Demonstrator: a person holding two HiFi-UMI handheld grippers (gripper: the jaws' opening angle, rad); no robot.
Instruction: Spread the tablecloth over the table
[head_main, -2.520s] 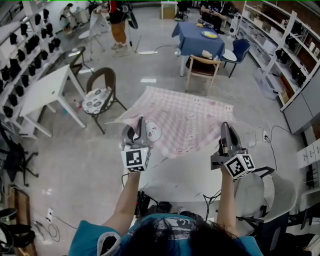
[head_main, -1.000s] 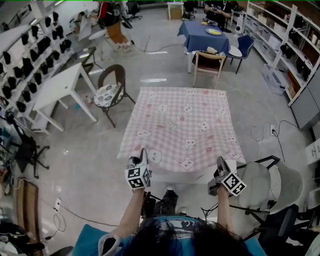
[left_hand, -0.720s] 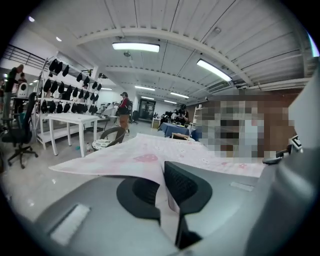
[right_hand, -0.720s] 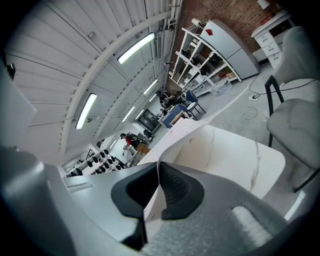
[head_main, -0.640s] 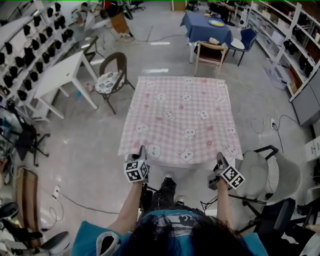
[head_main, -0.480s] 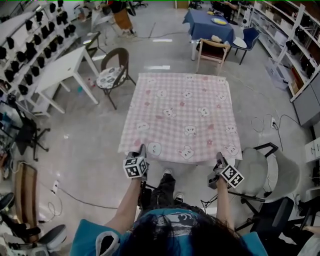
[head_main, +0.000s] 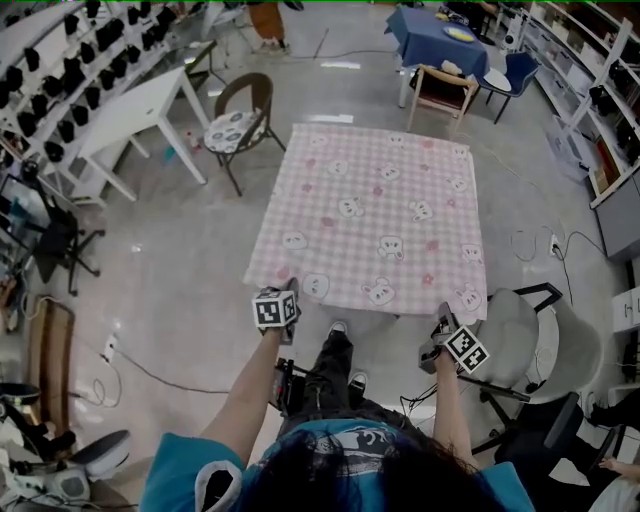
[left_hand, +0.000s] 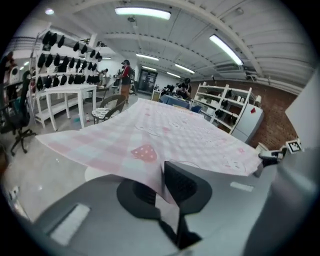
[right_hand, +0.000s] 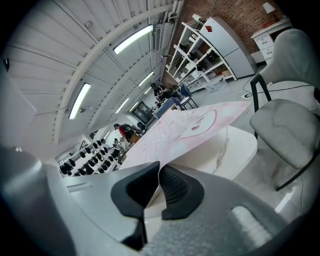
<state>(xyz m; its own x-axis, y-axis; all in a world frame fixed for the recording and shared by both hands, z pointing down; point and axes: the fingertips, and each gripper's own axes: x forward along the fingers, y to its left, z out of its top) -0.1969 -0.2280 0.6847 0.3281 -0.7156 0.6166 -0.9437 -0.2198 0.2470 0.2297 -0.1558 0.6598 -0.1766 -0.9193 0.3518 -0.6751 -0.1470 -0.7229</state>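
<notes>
The pink checked tablecloth (head_main: 375, 210) with bear prints lies flat and spread over the table, hanging past its near edge. My left gripper (head_main: 289, 291) is at the cloth's near left corner. In the left gripper view this gripper (left_hand: 161, 176) is shut on a fold of the tablecloth (left_hand: 165, 127). At the near right corner, my right gripper (head_main: 440, 323) is low beside the table. Seen from the right gripper view, the right gripper (right_hand: 158, 184) is shut on the thin edge of the tablecloth (right_hand: 192, 125), and the white tabletop (right_hand: 227, 150) shows under it.
A grey padded chair (head_main: 520, 340) stands close at my right. A chair with a patterned cushion (head_main: 238, 125) and a white table (head_main: 140, 105) are at the far left. A wooden chair (head_main: 445, 88) and a blue-covered table (head_main: 440, 32) are beyond. Cables (head_main: 530, 245) lie on the floor.
The cloth, billowing in the air earlier, has settled flat on the table. Both grippers have come down and back toward the near edge, still holding its corners.
</notes>
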